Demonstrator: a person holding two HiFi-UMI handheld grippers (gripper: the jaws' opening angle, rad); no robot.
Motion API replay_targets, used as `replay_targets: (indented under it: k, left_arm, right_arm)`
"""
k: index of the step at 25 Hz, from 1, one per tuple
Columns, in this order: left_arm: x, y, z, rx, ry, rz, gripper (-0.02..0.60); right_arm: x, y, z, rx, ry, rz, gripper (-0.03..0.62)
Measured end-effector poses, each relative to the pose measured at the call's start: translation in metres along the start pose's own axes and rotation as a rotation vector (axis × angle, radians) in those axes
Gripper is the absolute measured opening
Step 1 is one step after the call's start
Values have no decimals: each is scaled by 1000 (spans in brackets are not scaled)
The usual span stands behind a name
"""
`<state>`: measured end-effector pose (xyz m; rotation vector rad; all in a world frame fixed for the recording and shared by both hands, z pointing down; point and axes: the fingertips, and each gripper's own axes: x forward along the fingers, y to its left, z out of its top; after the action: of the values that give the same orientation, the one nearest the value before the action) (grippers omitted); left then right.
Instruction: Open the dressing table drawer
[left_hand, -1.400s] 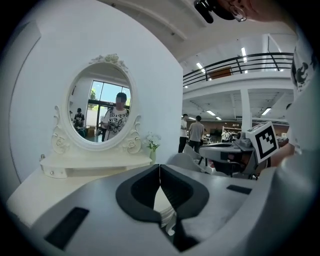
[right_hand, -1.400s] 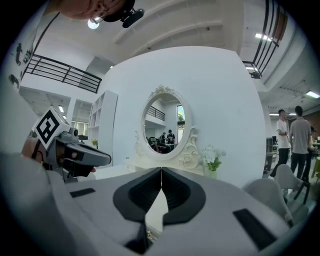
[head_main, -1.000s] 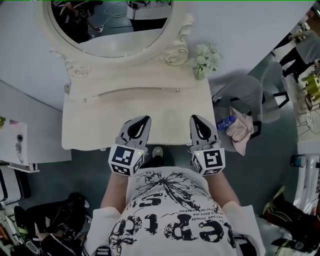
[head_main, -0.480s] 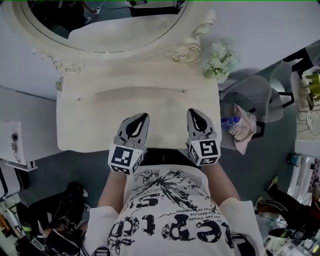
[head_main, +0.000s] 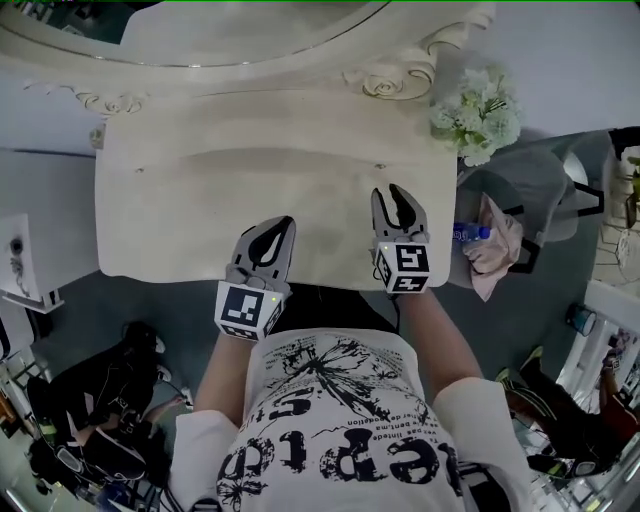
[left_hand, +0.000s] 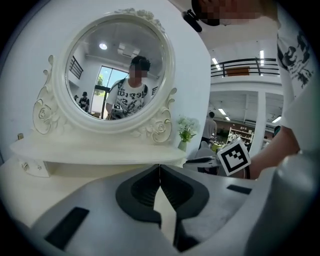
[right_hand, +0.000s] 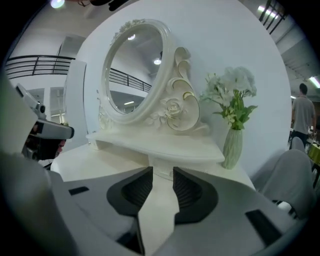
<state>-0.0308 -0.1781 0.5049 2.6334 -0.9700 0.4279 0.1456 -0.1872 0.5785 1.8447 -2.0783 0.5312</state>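
Head view hints, gripper views show: left tongs (left_hand: 159, 167) together, right tongs (right_hand: 162, 171) opening empty.

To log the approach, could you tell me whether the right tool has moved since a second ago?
Yes: the right tool has advanced across the tabletop towards the knob; its jaws are opening, empty.

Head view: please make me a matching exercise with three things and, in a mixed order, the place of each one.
Things:
1. oval mirror
2. vase of flowers
3. plastic bottle

Places:
A. off the table, beside the pink cloth
B. standing along the back of the dressing table
C. at the table's back right corner

Pairs: 1-B, 2-C, 3-A
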Motion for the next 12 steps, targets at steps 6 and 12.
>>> replay_targets:
  k: [6, 12]
  left_arm:
    - [7, 6, -18, -28, 31, 26, 20]
    - [8, 10, -27, -42, 67, 63, 20]
  right_arm:
    - [45, -21, -20, 47, 91, -32, 135]
    - [63, -29, -24, 46, 148, -86, 135]
